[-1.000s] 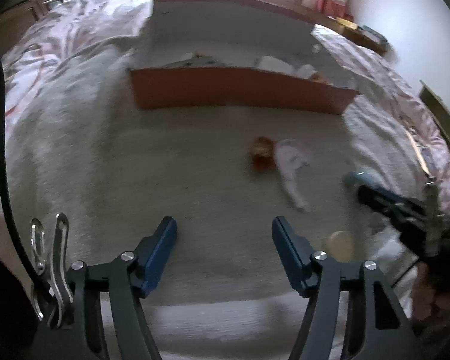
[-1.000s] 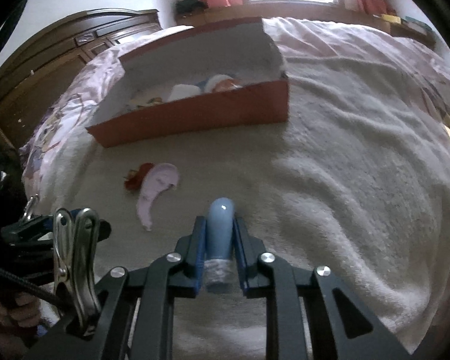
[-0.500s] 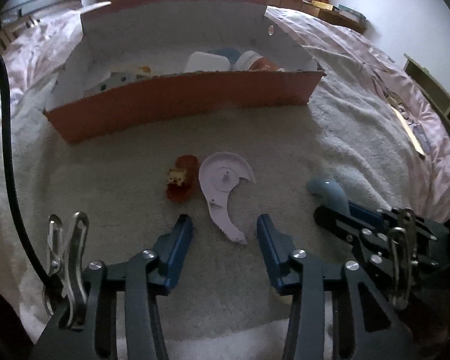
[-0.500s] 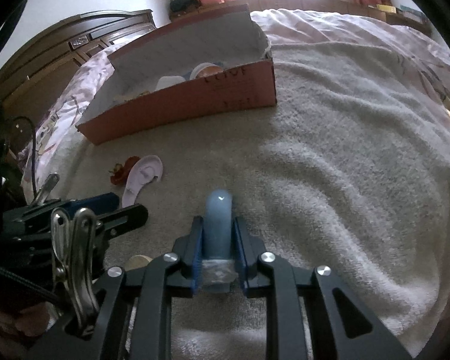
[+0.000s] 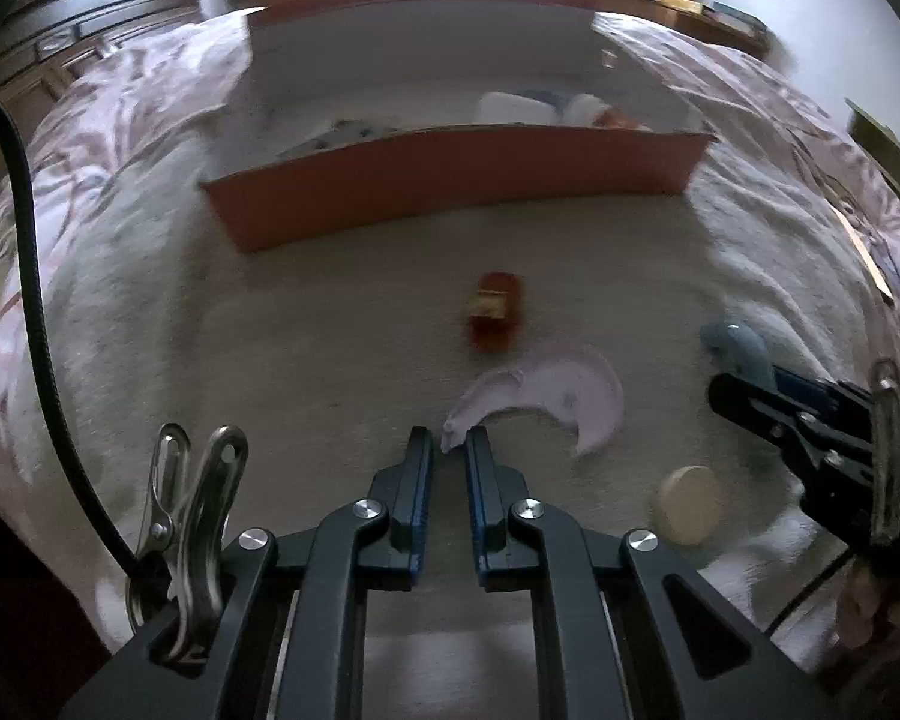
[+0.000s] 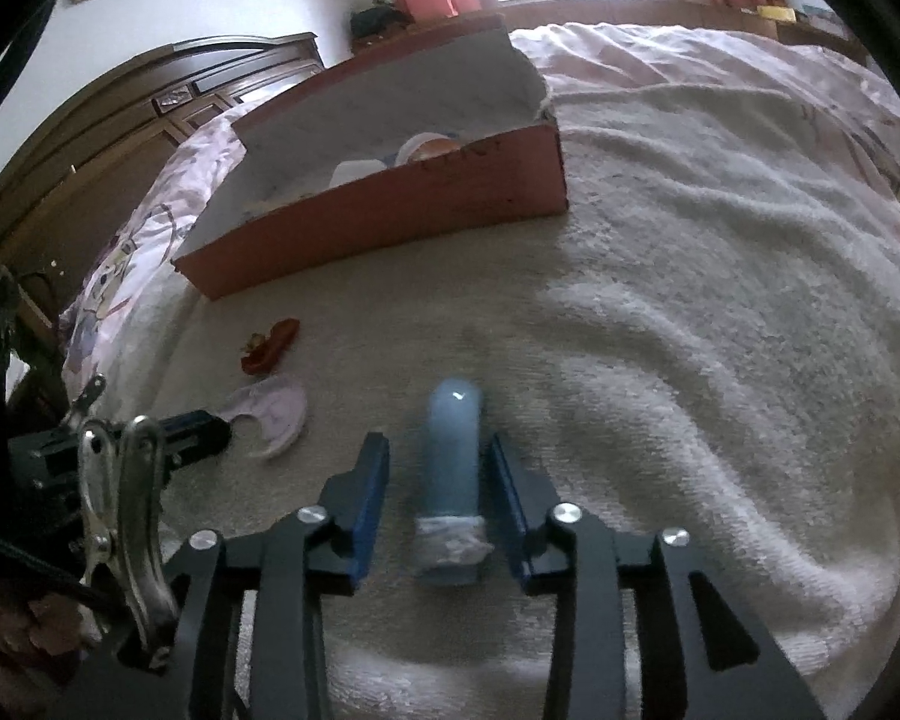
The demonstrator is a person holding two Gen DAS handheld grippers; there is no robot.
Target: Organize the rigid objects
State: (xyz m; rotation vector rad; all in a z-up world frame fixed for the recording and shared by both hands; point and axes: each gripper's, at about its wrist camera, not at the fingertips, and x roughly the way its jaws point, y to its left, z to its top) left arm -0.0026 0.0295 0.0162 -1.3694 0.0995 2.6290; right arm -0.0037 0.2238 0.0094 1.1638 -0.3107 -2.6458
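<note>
Lilac crescent piece [image 5: 546, 387]: my left gripper [image 5: 450, 441] seems pinched on its tip (blurry); right gripper [image 6: 432, 468] opening, blue tube [image 6: 453, 468] lying loose between.

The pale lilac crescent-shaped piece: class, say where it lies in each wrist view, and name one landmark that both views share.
Left wrist view: the lilac crescent piece lies right of centre on the towel, its pointed end at the left gripper fingertips.
Right wrist view: it lies at lower left, beside the left gripper's tip.
Shared landmark: the orange box behind it, with the small red toy between.
</note>
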